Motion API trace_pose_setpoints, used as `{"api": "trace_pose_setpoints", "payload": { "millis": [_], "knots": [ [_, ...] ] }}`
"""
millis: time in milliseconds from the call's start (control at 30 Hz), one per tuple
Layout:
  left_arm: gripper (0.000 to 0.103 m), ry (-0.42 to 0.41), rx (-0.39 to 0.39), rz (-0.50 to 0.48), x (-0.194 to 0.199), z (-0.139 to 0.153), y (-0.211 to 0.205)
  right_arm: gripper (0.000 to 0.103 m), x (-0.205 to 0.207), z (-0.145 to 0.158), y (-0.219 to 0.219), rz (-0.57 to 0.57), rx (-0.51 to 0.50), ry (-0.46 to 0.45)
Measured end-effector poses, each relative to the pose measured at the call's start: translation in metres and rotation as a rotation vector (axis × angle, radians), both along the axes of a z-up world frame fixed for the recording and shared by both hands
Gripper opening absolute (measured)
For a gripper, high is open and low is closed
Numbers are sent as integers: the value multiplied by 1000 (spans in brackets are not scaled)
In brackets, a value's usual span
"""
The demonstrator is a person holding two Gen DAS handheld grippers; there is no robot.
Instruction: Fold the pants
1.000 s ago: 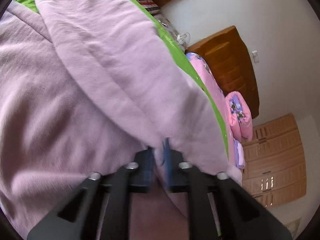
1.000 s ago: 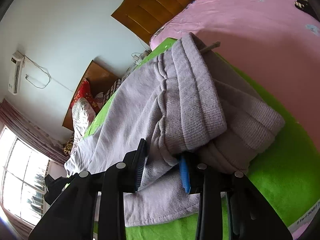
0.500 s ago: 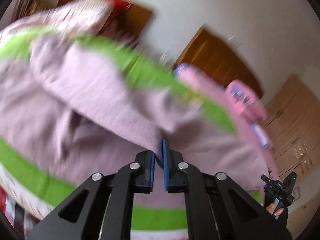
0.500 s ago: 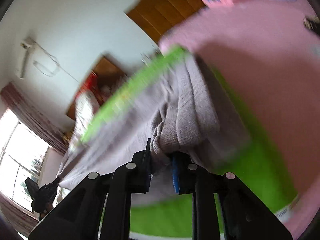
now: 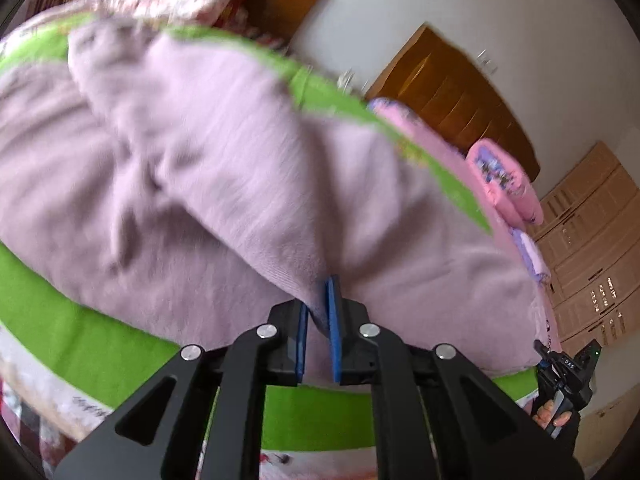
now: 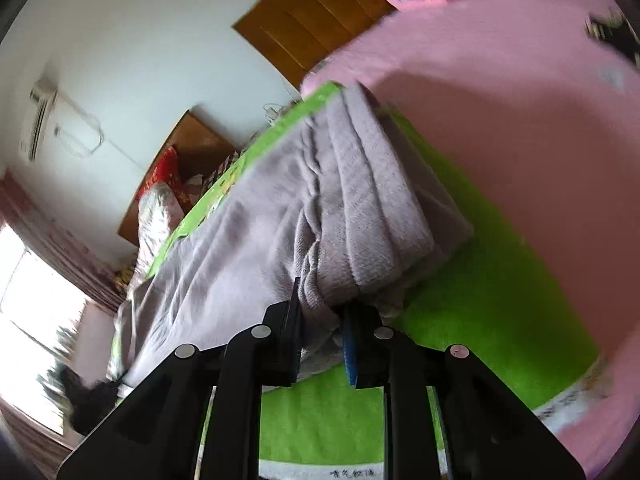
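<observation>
The pants [image 5: 224, 184], pale lilac and knitted, are spread over a green mat [image 5: 92, 340] on the bed [image 6: 520, 128]. In the left wrist view a fold of the pants is pinched between the blue pads of the left gripper [image 5: 318, 320]; the fingers [image 5: 333, 328] have just been opening slightly, yet the cloth is seen pressed between them. Beyond that fold the pants are bunched in soft ridges up to the far edge of the mat. At the right edge of that view, beside the mat's corner, the right gripper [image 5: 568, 368] is seen in a hand [image 5: 554, 416].

In the right wrist view the right gripper [image 6: 322, 320] is closed on the thick ribbed waistband [image 6: 360, 208] of the pants, which is doubled into a roll near the mat's right side; the fingers [image 6: 350, 344] have just been closing on it. From the waistband the legs are stretched away to the left across the mat. A wooden headboard [image 6: 320, 20] stands behind the bed, and pink pillows [image 5: 504, 184] lie beside it.
</observation>
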State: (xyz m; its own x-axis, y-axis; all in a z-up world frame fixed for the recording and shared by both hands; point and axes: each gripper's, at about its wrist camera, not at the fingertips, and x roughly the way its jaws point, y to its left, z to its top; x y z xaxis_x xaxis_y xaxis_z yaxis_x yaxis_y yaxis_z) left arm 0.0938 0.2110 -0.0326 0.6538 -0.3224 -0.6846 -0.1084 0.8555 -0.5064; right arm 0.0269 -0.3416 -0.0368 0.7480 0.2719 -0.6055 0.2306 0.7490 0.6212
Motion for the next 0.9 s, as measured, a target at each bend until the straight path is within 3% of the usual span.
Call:
{"api": "trace_pose_setpoints", "payload": {
  "millis": [67,100,133,167,233,333,400,433,467,567,733,800,900],
  "knots": [
    [16,-32,-37,-1,-3,-4,5,24,-1,6,5,5,-22,-4],
    [21,-34,-50,-8,-4,-3,5,36,0,8,7,13,-21,3],
    [33,-40,-66,-19,-5,-2,6,44,0,10,11,30,-6,4],
    [42,-48,-76,-26,-7,0,6,60,-2,12,14,48,5,-5],
    [48,-56,-52,-26,-9,5,1,64,-7,17,25,66,-14,-19],
    [49,-57,-17,-31,-8,8,-8,52,-9,17,44,121,-12,-23],
    [48,-60,-9,-32,-9,9,-10,31,-9,14,54,126,-50,-8],
    [42,-62,-13,-30,-9,9,-10,27,-9,12,56,118,-73,-3],
    [21,-58,-16,-31,-8,8,-10,23,-6,8,54,108,-75,1],
    [6,-69,-27,-25,-7,12,-16,13,-7,8,52,93,-61,-16],
    [6,-162,-15,-17,-31,36,-22,11,-15,19,47,68,-51,-48],
    [6,-157,-21,-19,-41,35,-25,11,-18,19,43,57,-55,-40],
    [6,-113,33,-19,-45,23,-30,11,-20,8,38,55,-48,-7]
  ]
}}
